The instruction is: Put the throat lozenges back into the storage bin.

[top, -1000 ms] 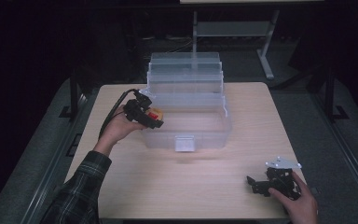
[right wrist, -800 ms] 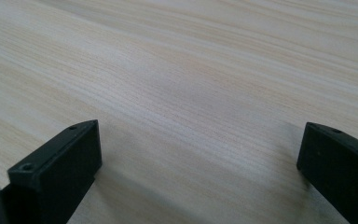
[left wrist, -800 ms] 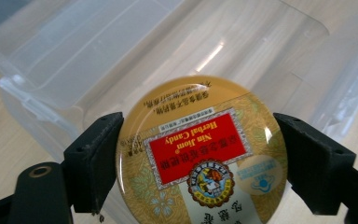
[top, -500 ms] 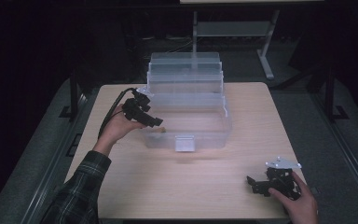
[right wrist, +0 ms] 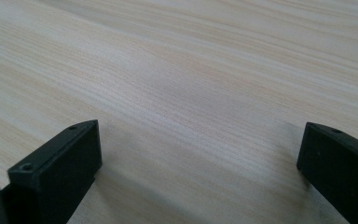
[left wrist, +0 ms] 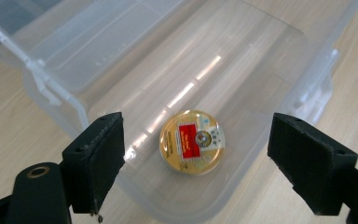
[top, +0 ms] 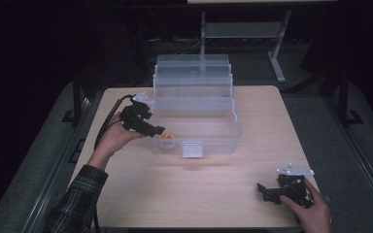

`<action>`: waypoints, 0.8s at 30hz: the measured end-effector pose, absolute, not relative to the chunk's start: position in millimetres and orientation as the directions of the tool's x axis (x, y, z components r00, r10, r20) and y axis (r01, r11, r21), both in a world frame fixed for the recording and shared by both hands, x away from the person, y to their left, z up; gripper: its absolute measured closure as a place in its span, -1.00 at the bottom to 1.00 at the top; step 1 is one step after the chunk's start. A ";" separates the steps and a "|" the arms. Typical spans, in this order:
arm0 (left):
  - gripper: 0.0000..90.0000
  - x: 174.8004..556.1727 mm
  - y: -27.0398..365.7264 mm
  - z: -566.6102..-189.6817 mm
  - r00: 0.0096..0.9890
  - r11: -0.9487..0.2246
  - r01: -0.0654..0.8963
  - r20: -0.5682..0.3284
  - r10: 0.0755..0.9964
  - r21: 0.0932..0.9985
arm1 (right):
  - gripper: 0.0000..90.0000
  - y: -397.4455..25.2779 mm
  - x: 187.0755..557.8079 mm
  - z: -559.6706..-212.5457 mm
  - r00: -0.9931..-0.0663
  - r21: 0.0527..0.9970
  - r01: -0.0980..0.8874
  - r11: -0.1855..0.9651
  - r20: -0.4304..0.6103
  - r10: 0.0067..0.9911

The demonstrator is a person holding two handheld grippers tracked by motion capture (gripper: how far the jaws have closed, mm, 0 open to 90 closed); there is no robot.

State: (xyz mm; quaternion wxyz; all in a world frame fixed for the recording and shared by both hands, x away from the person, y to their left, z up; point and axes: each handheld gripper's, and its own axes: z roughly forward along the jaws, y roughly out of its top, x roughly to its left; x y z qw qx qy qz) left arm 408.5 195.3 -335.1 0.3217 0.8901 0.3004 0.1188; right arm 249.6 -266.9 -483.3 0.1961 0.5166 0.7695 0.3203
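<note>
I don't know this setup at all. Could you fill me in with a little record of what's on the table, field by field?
table: pale wood
box: clear plastic, lid open
tin: round, gold with red label, lying on the box floor
left gripper: over the box's near left corner, jaws wide apart above the tin, touching nothing
right gripper: low at the table's near right corner, jaws apart, nothing between them

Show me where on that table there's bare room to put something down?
Most bare wood lies in front of the clear plastic box, between the left gripper and the right gripper. A strip to the right of the box, up to the table edge, is free too. Inside the box, only a round gold tin sits at one end. The back is crowded by the raised lid.
</note>
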 end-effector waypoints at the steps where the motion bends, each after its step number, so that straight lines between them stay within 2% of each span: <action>1: -0.59 405.7 198.3 -335.8 0.787 -0.603 0.461 0.016 0.617 0.651 | -1.00 -266.9 249.6 -483.3 -0.389 0.695 0.670 0.261 0.029 0.921; 18: -0.61 374.8 231.3 -348.5 0.767 -0.585 0.476 0.015 0.641 0.657 | -1.00 -266.9 249.7 -483.2 -0.390 0.695 0.670 0.261 0.029 0.921; 24: -0.71 363.8 238.0 -358.1 0.755 -0.571 0.464 0.036 0.655 0.677 | -1.00 -266.9 249.6 -483.2 -0.389 0.695 0.670 0.261 0.029 0.921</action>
